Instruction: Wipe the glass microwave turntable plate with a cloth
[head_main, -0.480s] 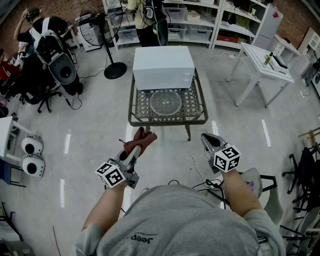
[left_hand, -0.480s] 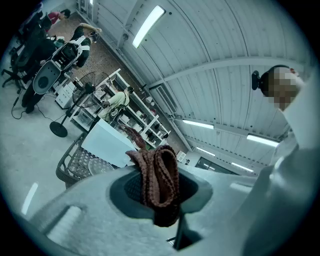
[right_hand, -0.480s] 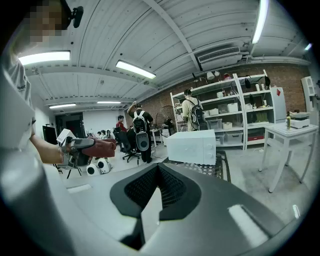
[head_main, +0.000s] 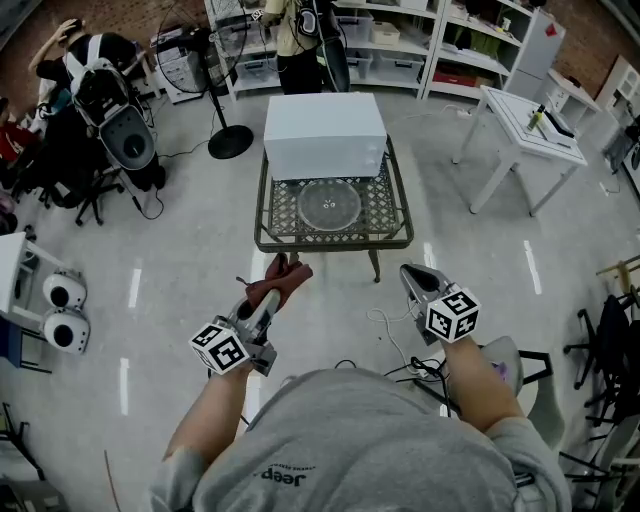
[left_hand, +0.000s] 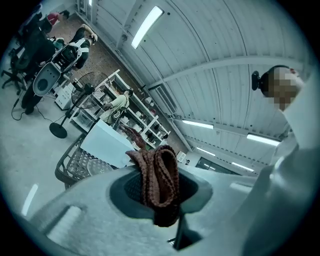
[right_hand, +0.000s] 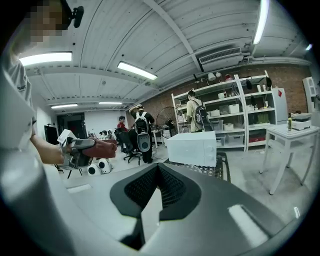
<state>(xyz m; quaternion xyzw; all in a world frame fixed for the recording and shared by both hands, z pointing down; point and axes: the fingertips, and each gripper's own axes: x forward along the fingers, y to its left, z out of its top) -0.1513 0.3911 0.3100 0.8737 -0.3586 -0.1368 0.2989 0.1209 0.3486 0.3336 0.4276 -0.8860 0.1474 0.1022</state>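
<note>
Two grippers are held out in front of the person, both well short of the table (head_main: 262, 238), so the wiping has not begun. The left gripper (head_main: 272, 290) is clamped on the cloth (head_main: 283, 277), a red-brown knitted piece folded into a wad. The left gripper view shows the folds (left_hand: 156, 177) pinched between the jaws and sticking out past their tips. That suits the job, I judge: the loose end can meet the glass before the hard jaws do.

The right gripper (head_main: 412, 275) has its jaws drawn together with nothing between them. It looks free to steady the plate's rim, though that is only a guess.

The plate (head_main: 330, 206) lies flat on the mesh top of the table, just in front of the microwave (head_main: 324, 130) and apart from both grippers. Being out of the oven and level, it is open to reach from above.

Next the person needs to close in on the table and lower the cloth onto the glass. The plate could slide on the mesh under a sideways rub, so a light press from the empty gripper may help
</note>
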